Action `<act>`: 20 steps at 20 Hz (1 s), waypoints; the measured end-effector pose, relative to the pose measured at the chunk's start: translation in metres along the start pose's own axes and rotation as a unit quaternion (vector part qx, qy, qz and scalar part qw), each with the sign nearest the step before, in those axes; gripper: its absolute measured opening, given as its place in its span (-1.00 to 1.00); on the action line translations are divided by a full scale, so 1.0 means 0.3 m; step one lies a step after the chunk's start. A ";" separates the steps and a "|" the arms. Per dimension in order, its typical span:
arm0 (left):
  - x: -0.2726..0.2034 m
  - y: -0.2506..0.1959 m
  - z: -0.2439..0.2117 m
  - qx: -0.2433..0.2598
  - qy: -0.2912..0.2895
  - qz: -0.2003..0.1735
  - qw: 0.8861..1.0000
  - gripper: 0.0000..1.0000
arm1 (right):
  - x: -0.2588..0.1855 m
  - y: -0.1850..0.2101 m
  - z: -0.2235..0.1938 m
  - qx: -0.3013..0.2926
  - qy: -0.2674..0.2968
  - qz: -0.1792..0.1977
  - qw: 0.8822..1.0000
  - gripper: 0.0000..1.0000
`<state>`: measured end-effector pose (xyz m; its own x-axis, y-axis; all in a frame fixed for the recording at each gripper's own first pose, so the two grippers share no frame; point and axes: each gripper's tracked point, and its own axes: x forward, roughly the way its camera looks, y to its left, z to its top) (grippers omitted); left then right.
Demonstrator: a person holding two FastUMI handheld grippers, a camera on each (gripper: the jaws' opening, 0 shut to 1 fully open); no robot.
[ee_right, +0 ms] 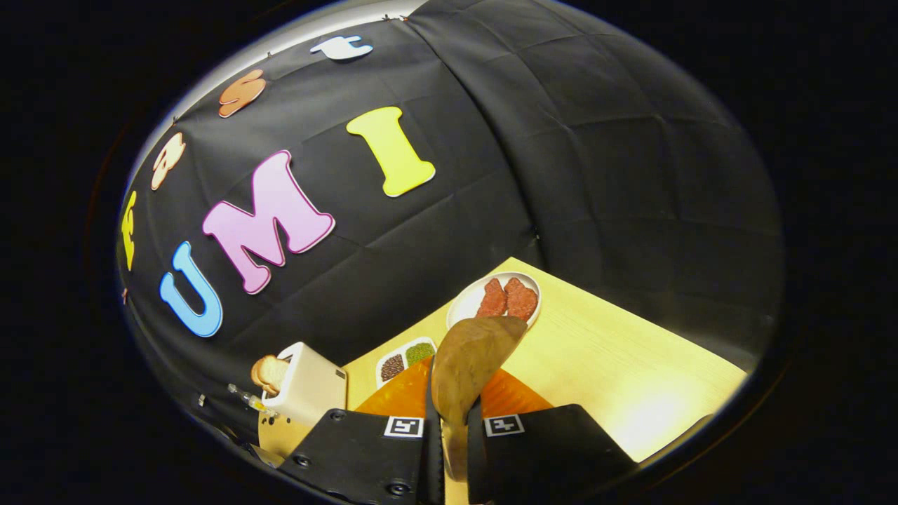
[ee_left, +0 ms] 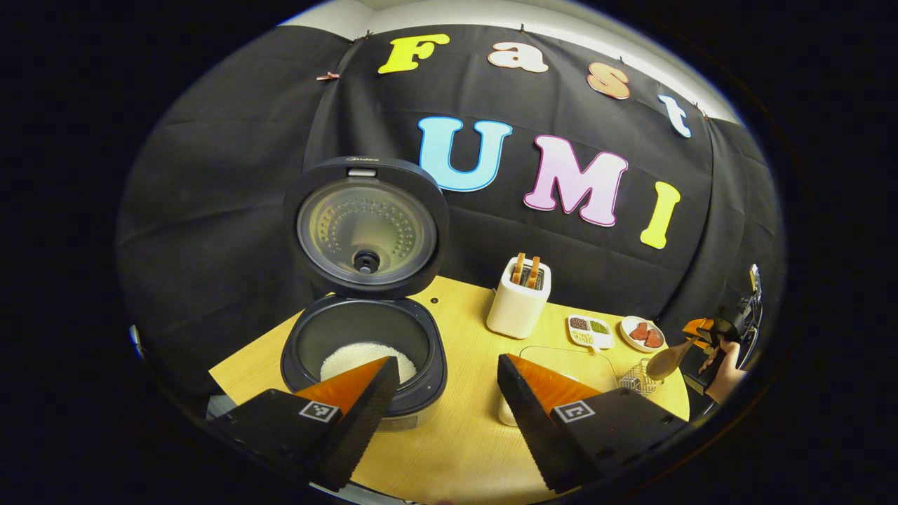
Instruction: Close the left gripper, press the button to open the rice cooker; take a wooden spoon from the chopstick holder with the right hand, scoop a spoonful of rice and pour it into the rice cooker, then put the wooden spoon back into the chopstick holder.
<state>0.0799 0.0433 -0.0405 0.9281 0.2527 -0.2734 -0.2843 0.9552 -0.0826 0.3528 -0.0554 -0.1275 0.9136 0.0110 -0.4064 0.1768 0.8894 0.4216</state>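
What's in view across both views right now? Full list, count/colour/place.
Round dark rice cooker: 1, lid up, white rice inside, table left.
White two-slot toaster: 1, toast slices in slots, table middle.
White divided dish: 1, dark, green and pale grains, right of toaster.
Round white plate: 1, two reddish pieces on it, far right.
Clear wire chopstick holder: 1, near right table edge.
Brown wooden spoon: 1, bowl empty, clamped in right tool.
Pale wooden table: 1.
Left tool: open, in front of cooker.
Right tool: shut on spoon.
Hand: 1, holding right tool.
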 end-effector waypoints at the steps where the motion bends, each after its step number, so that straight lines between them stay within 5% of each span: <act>1: 0.002 -0.011 0.000 0.002 0.001 0.002 1.000 0.92 | 0.015 -0.015 -0.026 0.000 0.007 -0.003 1.000 -0.66; 9: -0.004 -0.014 0.058 0.008 -0.016 0.027 0.999 0.91 | 0.095 -0.064 -0.230 -0.007 0.057 -0.020 0.998 -0.61; 14: -0.014 0.072 0.171 -0.009 -0.056 0.051 0.997 0.92 | 0.048 -0.023 -0.212 -0.006 0.042 -0.013 0.999 -0.51; 15: -0.017 0.095 0.205 -0.005 -0.069 0.058 0.996 0.92 | 0.028 -0.010 -0.203 -0.008 0.041 -0.007 0.999 -0.04; 16: -0.021 0.119 0.246 0.000 -0.085 0.063 0.994 0.91 | 0.007 -0.002 -0.207 -0.013 0.041 -0.003 0.999 0.01; 17: -0.030 0.143 0.286 0.004 -0.102 0.067 0.993 0.91 | -0.018 -0.010 -0.205 -0.026 0.040 -0.006 0.999 0.49; 19: -0.037 0.174 0.360 0.017 -0.132 0.072 0.988 0.91 | -0.069 -0.028 -0.182 -0.048 0.030 -0.015 0.998 0.97; 20: -0.038 0.195 0.389 0.032 -0.142 0.079 0.986 0.90 | -0.091 -0.032 -0.164 -0.054 0.018 -0.019 0.998 0.98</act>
<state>0.0808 0.1142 0.0695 0.9062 0.4228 0.0024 -0.4228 0.9062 0.0021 0.3082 -0.0419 -0.1603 0.8925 -0.0095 -0.4510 0.1696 0.9335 0.3159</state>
